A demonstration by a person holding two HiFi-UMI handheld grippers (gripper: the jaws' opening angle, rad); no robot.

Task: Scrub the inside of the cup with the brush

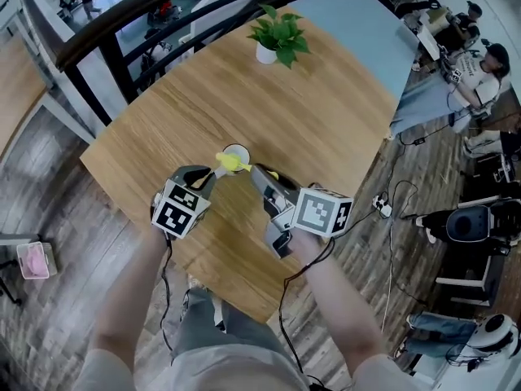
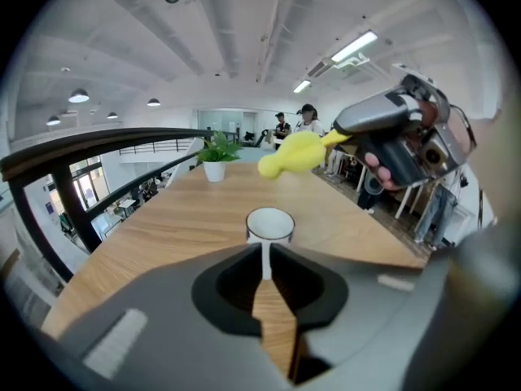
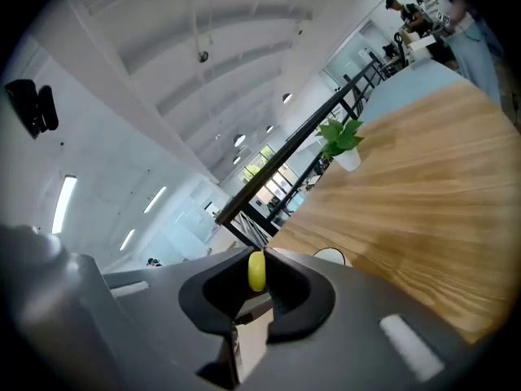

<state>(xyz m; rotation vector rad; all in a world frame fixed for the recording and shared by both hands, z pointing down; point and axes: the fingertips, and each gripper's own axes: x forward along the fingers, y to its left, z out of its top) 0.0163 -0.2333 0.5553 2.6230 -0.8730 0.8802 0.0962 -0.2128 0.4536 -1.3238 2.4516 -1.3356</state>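
Observation:
A white cup [image 1: 237, 154] stands upright on the wooden table [image 1: 326, 112]. In the left gripper view the cup [image 2: 269, 224] is straight ahead, and its thin handle runs back between the jaws of my left gripper [image 2: 266, 257], which are shut on it. My right gripper [image 3: 256, 261] is shut on the yellow brush [image 3: 256, 271]. The brush's yellow head [image 2: 291, 155] hangs just above the cup's mouth, held out from the right gripper [image 2: 391, 133]. In the head view the brush [image 1: 230, 162] overlaps the cup's near rim, between the left gripper [image 1: 212, 175] and right gripper [image 1: 255, 173].
A potted green plant [image 1: 277, 37] stands at the table's far side. The table's near edge lies just under my hands. A dark railing [image 1: 122, 23] runs along the far left. People sit at desks [image 1: 476, 63] to the right, and cables [image 1: 391, 206] trail on the floor.

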